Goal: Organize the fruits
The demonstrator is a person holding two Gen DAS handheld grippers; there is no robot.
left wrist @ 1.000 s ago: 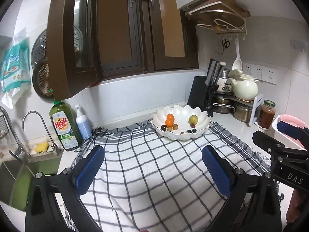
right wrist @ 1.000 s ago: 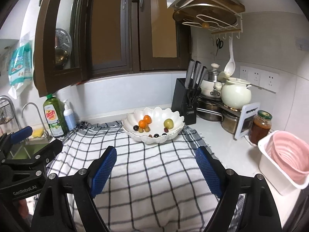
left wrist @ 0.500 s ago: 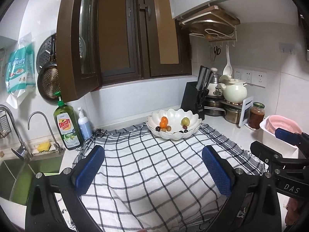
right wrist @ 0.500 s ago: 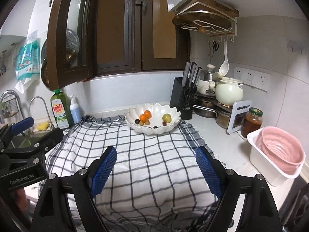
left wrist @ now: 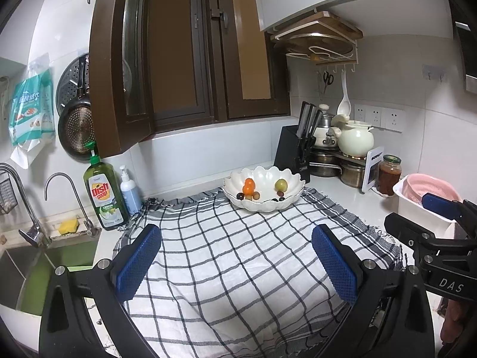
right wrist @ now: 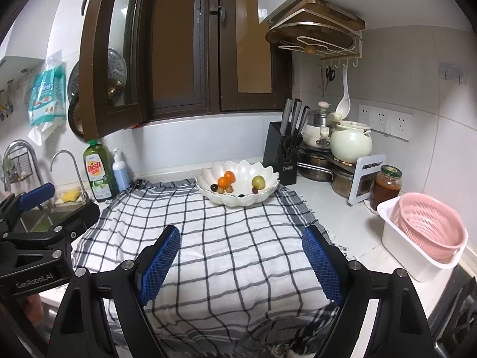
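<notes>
Both grippers (left wrist: 237,258) (right wrist: 241,261) wide apart, empty, over checked cloth (left wrist: 238,253); fruit bowl (left wrist: 263,189) beyond.

The bowl (right wrist: 238,192) looks shiny and smooth. The checked cloth (right wrist: 226,247) looks soft. The basket (right wrist: 430,226) is pink plastic.

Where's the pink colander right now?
The pink colander sits in a white tub at the counter's right edge, just right of the sauce jar.
</notes>
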